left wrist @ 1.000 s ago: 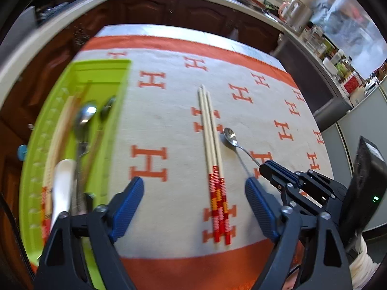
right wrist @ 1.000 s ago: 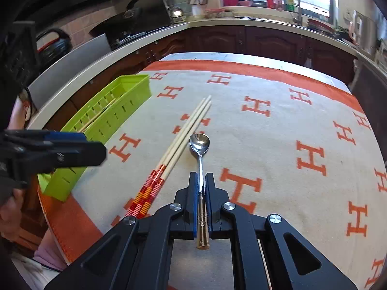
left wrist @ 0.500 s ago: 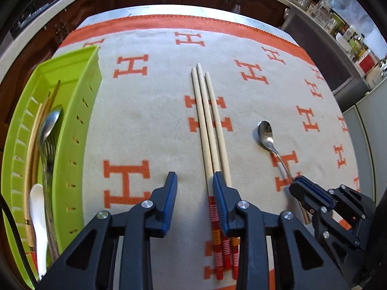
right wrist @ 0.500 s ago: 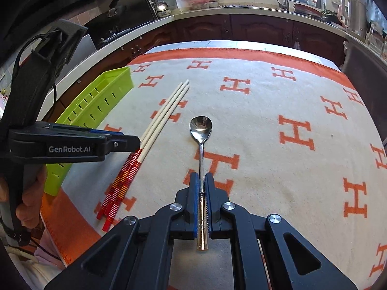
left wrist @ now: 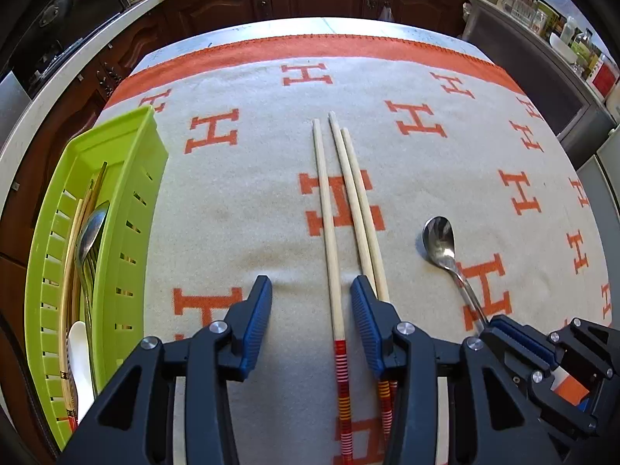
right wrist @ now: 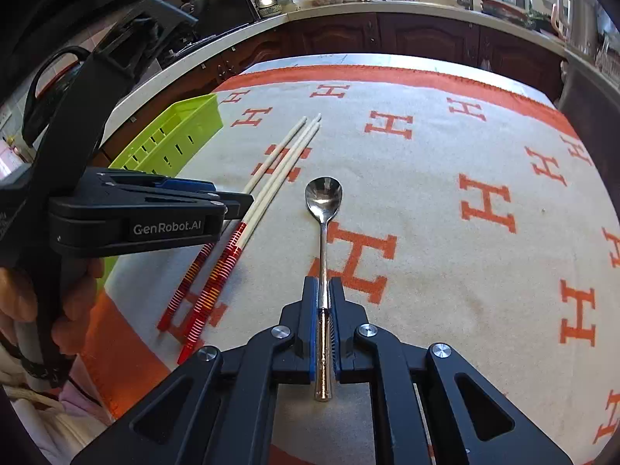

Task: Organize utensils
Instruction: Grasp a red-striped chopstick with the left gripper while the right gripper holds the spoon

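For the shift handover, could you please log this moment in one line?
left gripper: open, straddling one chopstick | right gripper: shut on spoon | tray: part-filled

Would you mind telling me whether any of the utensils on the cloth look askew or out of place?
One chopstick lies split off from the other two chopsticks, which lie close together, alone between the left gripper jaws. Nothing is spilled or damaged.

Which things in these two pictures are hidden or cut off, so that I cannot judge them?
- Left wrist view: the green tray wall hides most of the utensils inside.
- Left wrist view: the hand-held gripper's right finger covers part of two chopsticks.
- Right wrist view: the left hand-held gripper hides the tray's near end and contents.
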`<act>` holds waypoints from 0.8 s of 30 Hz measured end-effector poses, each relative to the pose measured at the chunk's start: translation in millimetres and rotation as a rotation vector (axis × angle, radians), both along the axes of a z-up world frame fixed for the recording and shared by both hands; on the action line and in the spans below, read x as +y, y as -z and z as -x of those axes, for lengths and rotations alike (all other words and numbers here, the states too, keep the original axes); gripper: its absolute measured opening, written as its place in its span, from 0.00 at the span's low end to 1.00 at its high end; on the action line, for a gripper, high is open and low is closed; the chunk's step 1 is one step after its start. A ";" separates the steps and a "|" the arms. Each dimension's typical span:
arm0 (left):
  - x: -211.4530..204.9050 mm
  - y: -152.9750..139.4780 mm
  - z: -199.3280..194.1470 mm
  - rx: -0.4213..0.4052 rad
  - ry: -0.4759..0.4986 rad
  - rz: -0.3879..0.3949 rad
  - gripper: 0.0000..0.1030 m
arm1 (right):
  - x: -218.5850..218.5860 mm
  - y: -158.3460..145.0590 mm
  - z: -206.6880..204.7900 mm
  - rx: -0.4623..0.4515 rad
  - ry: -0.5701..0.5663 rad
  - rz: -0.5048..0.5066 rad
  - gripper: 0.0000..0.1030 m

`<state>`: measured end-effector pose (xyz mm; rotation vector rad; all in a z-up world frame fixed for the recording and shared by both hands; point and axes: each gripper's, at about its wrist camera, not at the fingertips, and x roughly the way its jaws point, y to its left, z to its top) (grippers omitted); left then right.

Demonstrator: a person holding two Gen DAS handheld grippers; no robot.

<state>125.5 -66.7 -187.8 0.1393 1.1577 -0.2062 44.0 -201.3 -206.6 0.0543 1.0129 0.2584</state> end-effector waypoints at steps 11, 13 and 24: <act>12.5 0.2 5.5 -0.024 0.001 0.088 0.03 | -3.5 -3.1 -12.3 0.030 0.017 -0.055 0.18; 16.0 -0.1 7.6 -0.016 -0.007 0.105 0.03 | -2.6 -3.1 -19.1 0.038 0.018 -0.064 0.18; 46.6 -36.3 23.5 -0.048 -0.039 0.209 0.03 | 28.5 2.2 -42.3 0.011 -0.023 0.129 0.16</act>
